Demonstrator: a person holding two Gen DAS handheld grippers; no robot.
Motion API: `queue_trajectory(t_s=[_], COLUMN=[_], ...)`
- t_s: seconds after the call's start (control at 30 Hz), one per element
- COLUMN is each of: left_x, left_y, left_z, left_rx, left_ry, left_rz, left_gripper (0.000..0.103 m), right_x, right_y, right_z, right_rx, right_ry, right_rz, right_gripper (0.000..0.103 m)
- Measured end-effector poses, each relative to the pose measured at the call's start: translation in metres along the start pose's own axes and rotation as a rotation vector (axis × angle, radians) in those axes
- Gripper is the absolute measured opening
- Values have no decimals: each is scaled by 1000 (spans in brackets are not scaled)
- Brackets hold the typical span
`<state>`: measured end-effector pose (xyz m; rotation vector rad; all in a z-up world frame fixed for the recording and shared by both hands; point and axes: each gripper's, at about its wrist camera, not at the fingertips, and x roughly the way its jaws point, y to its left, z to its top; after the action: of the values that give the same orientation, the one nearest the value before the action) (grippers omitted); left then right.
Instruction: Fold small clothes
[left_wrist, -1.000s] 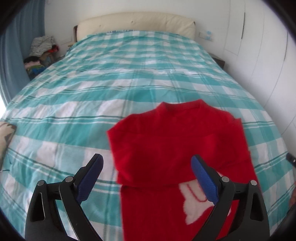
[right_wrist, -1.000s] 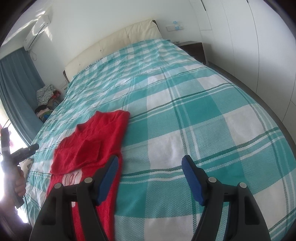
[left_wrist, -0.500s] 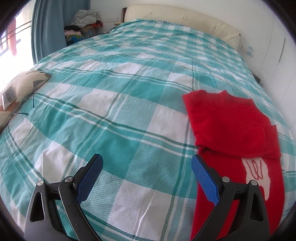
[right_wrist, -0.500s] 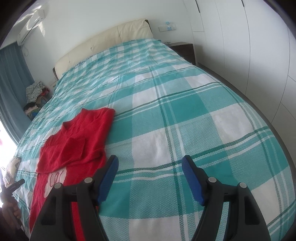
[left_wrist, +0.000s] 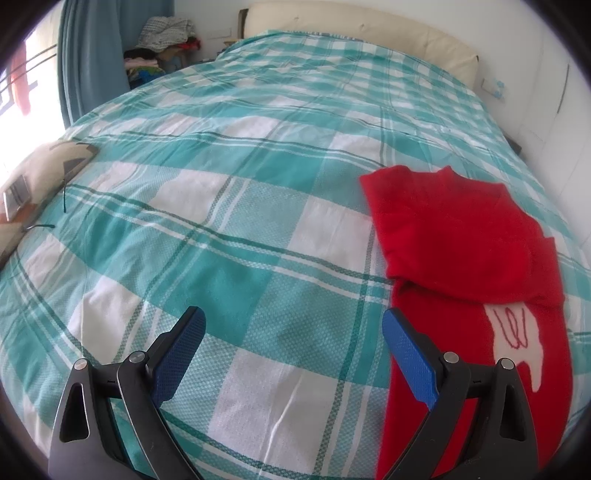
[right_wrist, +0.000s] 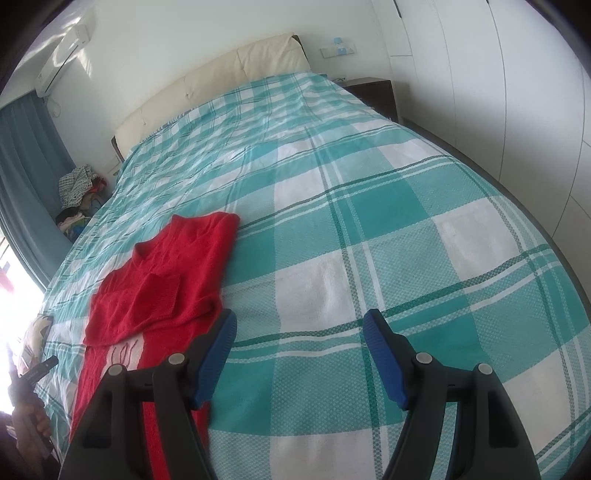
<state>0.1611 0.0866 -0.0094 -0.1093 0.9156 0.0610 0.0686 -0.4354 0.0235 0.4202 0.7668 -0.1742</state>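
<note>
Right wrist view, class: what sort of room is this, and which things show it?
A bedroom, most likely: a large bed under a teal checked cover, a padded cream headboard, and a dark bedside cabinet.

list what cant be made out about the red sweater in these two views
- Red sweater hem: left wrist view, cut off by the bottom edge and the left gripper.
- White picture: right wrist view, partly under the folded sleeves.
- Lower body: right wrist view, hidden behind the right gripper.
</note>
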Motion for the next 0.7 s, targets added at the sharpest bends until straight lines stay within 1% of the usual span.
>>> queue_trajectory(t_s=[0.2, 0.43, 0.7], left_x=[2, -3, -4], left_y=[-4, -5, -7], left_z=[-1, 0, -1], left_rx=[11, 18, 20], left_ry=[11, 12, 13], left_rz=[5, -17, -17], left_gripper=[97, 97, 97], right_x=[-2, 2, 6], right_y=[-6, -2, 0], right_z=[1, -1, -2], right_rx=[47, 29, 19], right_ry=[2, 14, 20], right_rz=[28, 7, 0], right_gripper=[71, 71, 71])
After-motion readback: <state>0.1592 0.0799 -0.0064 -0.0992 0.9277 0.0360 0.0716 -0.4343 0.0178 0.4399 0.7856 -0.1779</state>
